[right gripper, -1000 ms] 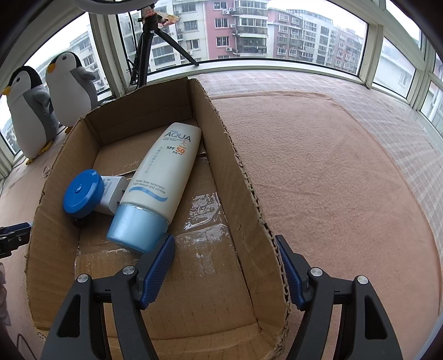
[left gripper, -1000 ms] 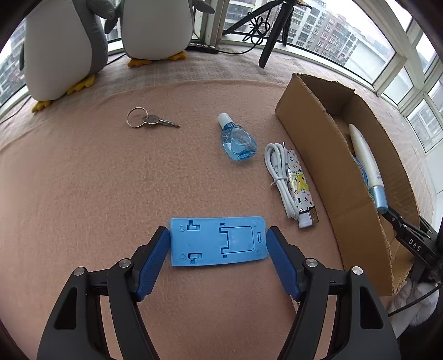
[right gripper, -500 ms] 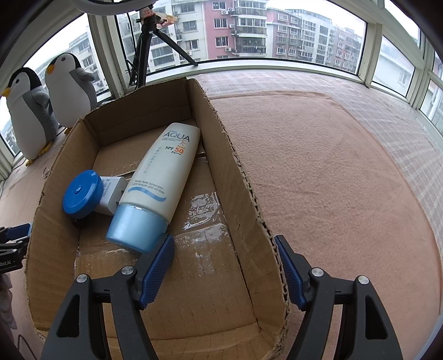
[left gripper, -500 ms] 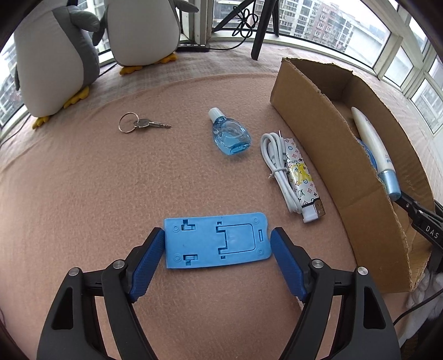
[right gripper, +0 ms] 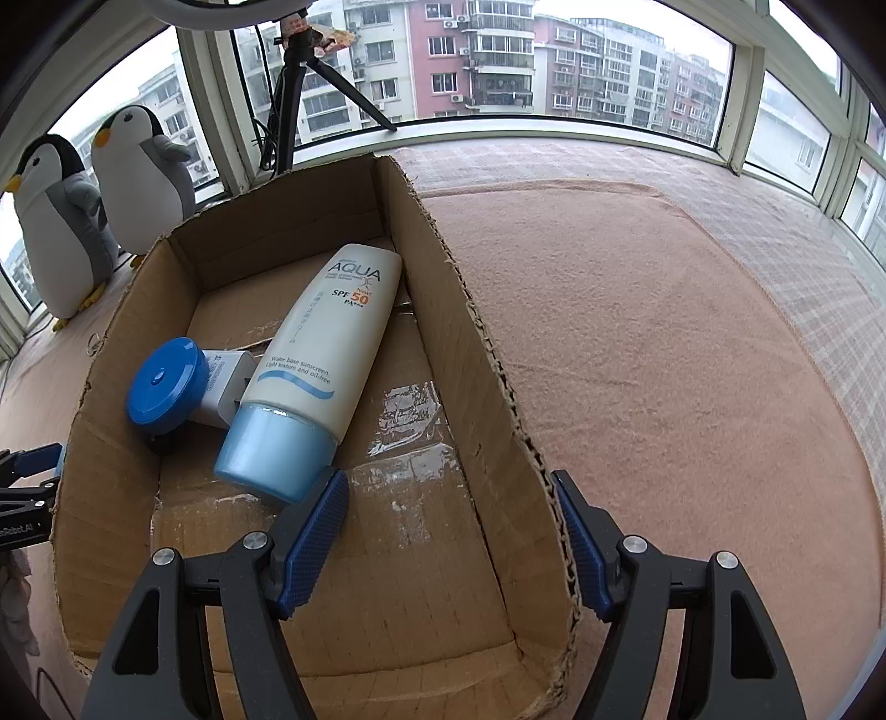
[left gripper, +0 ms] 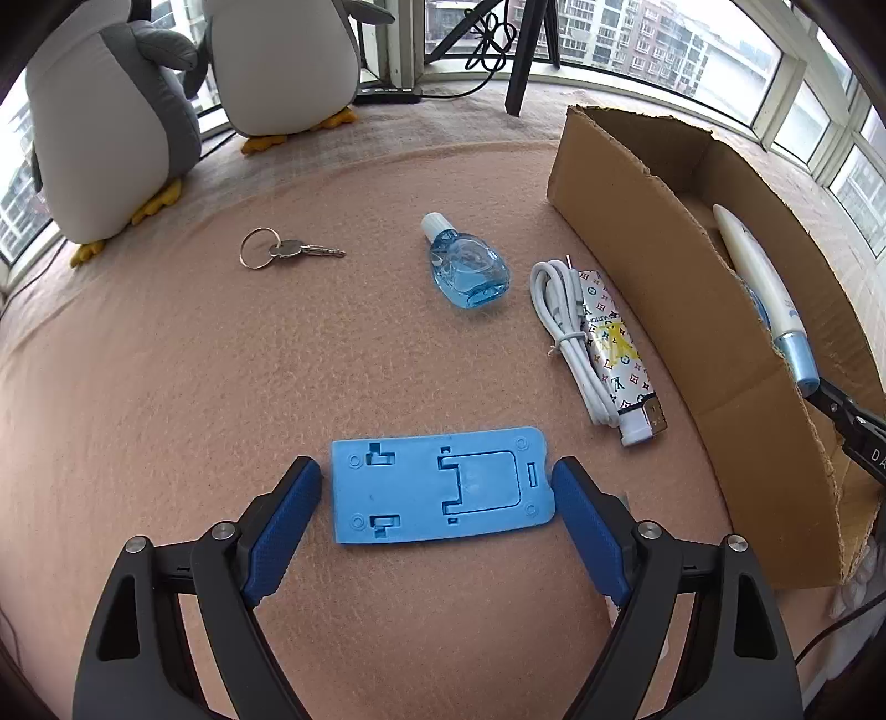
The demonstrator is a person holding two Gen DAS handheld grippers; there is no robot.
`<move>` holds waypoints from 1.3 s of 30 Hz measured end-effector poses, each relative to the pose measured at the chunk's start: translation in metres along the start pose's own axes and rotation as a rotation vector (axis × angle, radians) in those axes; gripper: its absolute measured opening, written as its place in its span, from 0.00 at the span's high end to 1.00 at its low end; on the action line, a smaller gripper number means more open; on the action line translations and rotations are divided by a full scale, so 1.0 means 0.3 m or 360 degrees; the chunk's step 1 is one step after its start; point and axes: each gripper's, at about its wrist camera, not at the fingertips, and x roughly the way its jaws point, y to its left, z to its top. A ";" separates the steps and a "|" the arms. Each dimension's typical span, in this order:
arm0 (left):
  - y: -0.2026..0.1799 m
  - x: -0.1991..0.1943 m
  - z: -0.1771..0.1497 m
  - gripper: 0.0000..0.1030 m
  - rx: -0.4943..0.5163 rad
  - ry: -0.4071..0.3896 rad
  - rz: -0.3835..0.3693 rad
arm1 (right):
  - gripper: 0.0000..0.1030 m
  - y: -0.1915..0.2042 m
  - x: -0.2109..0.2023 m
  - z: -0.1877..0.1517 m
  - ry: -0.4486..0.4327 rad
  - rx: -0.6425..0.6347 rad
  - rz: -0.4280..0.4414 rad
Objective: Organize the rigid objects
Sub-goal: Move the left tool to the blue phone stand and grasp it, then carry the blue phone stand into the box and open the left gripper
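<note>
A flat blue plastic phone stand (left gripper: 440,484) lies on the pink blanket between the fingers of my left gripper (left gripper: 437,493), which is open with a small gap on each side. Beyond it lie a patterned lighter (left gripper: 614,346), a coiled white cable (left gripper: 565,332), a blue glass bottle (left gripper: 468,266) and a key on a ring (left gripper: 288,252). My right gripper (right gripper: 451,520) is open, straddling the right wall of the cardboard box (right gripper: 482,387). Inside the box lie a white sunscreen tube (right gripper: 321,365), a blue-lidded jar (right gripper: 166,385) and a white charger (right gripper: 227,371).
Two plush penguins (left gripper: 111,116) stand at the back left by the window. A black tripod (left gripper: 523,50) and cables sit on the sill behind. The box (left gripper: 664,266) bounds the right side of the blanket. Open blanket (right gripper: 664,343) stretches right of the box.
The left gripper has pulled back and tilted slightly, so the phone stand sits a bit further forward between its open fingers. The right gripper has hardly moved.
</note>
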 end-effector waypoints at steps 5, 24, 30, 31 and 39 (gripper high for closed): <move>-0.003 -0.004 -0.013 0.17 0.0010 -0.0019 0.0022 | 0.33 0.003 -0.003 -0.005 0.0002 -0.0007 -0.0007; -0.001 -0.019 -0.023 0.24 -0.0031 -0.0051 0.0003 | 0.33 0.005 -0.007 -0.008 0.0002 -0.0009 -0.0009; 0.010 -0.035 -0.029 0.24 -0.0051 -0.0071 -0.0012 | 0.33 0.004 -0.006 -0.008 0.0003 -0.0010 -0.0010; 0.012 -0.040 -0.030 0.24 -0.0055 -0.0074 -0.0014 | 0.33 0.003 -0.007 -0.008 0.0003 -0.0010 -0.0010; 0.019 -0.127 0.016 0.24 -0.0067 -0.0171 -0.0047 | 0.33 0.001 -0.006 -0.007 0.0002 -0.0012 -0.0014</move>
